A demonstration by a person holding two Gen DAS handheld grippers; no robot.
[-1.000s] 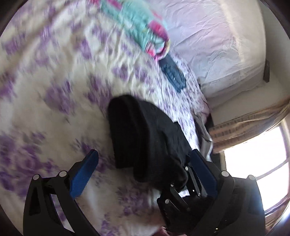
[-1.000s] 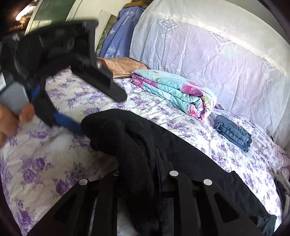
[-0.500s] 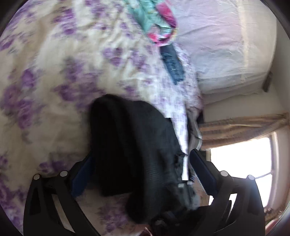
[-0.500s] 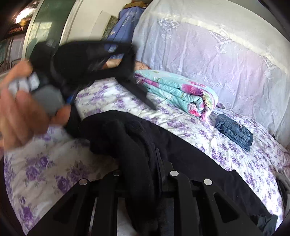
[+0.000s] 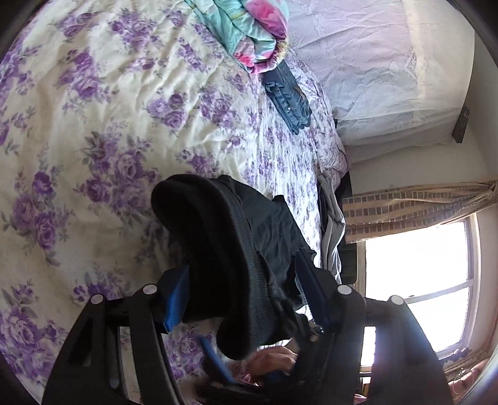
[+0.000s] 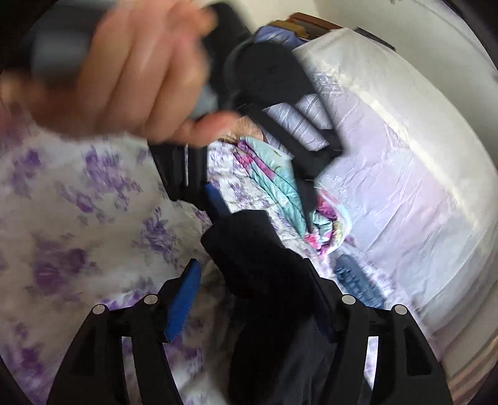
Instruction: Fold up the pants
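Observation:
Black pants (image 5: 224, 236) lie bunched in a heap on the floral bedspread (image 5: 109, 109). My left gripper (image 5: 242, 261) reaches around the near end of the heap. Its jaws are closing and the cloth fills the gap, touching both blue pads (image 5: 176, 299). In the right wrist view the pants (image 6: 249, 249) stand between the jaws of my right gripper (image 6: 252, 263), which are opening. The cloth leans on its right finger and its left pad is bare. A hand (image 6: 130, 71) holds the left gripper just above, its blue fingers (image 6: 214, 196) at the top of the pants.
A folded turquoise and pink blanket (image 5: 249, 28) and folded blue jeans (image 5: 289, 99) lie farther along the bed. A white-covered headboard (image 5: 373, 62) stands behind them. The bed's right edge drops off toward a curtain (image 5: 420, 202) and a bright window (image 5: 414, 280).
My left gripper has moved in over the pants and narrowed around them. My right gripper, shut on the pants before, has opened and rolled. The hand has come close in the right wrist view.

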